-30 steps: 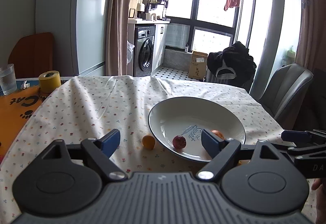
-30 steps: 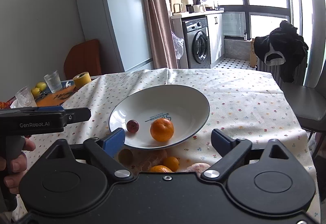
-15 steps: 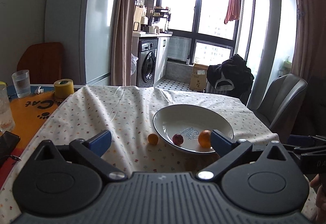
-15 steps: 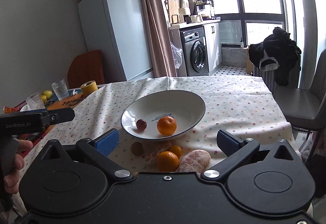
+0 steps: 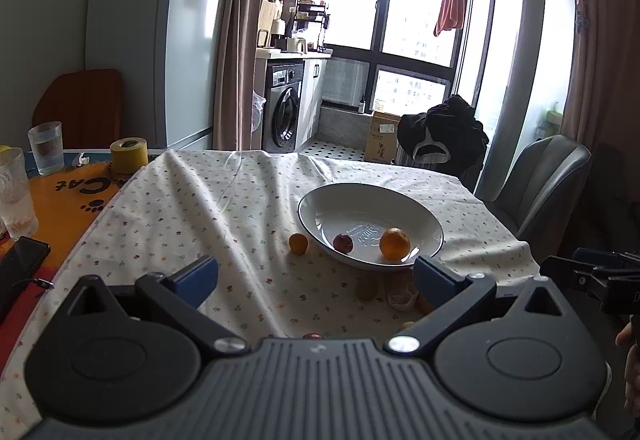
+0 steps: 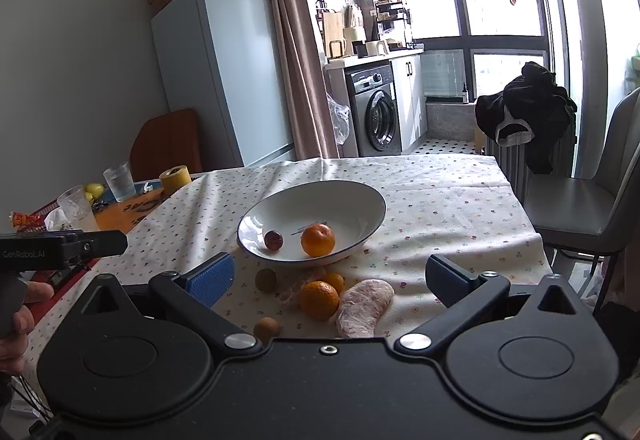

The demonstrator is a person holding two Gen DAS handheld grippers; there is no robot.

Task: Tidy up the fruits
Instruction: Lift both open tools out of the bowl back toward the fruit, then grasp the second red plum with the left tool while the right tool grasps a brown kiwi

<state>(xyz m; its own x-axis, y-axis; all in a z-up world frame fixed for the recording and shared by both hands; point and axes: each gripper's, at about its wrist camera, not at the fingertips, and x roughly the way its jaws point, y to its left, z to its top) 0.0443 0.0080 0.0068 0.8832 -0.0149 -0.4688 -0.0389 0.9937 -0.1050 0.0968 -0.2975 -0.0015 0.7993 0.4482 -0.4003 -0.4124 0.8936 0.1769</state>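
Wide white ceramic bowl with a thin dark rim [image 6: 370, 199] standing on a table under a pale cloth dotted with small flowers [image 6: 440, 199]. Inside the bowl, a round orange tangerine [image 6: 318, 239] and, just beside it on its left, a small dark red fruit [image 6: 273, 240], apart from each other. Outside the bowl, on the cloth near its front edge: a second orange tangerine [image 6: 319, 300], a smaller orange fruit [image 6: 334, 281] just behind it, a pinkish peeled citrus piece [image 6: 364, 307] touching or almost touching the tangerine's right side, a paler peeled segment [image 6: 298, 286] to its left, and two small tan round fruits [image 6: 266, 280], one near the bowl, the other [image 6: 267, 328] close to the gripper body. One more small orange fruit [image 5: 298, 243] alone on the cloth, just left of the bowl in the left wrist view. Left gripper [image 5: 316, 274] spread wide, blue-padded fingers well apart, nothing between them, held back from the bowl. Right gripper [image 6: 330, 278] likewise spread wide and empty, hanging above the loose fruit at the near table edge. At the far left of the table, an orange printed mat [image 5: 72, 195] carrying a yellow roll of tape [image 5: 129, 155] and a clear drinking glass [image 5: 47, 147].
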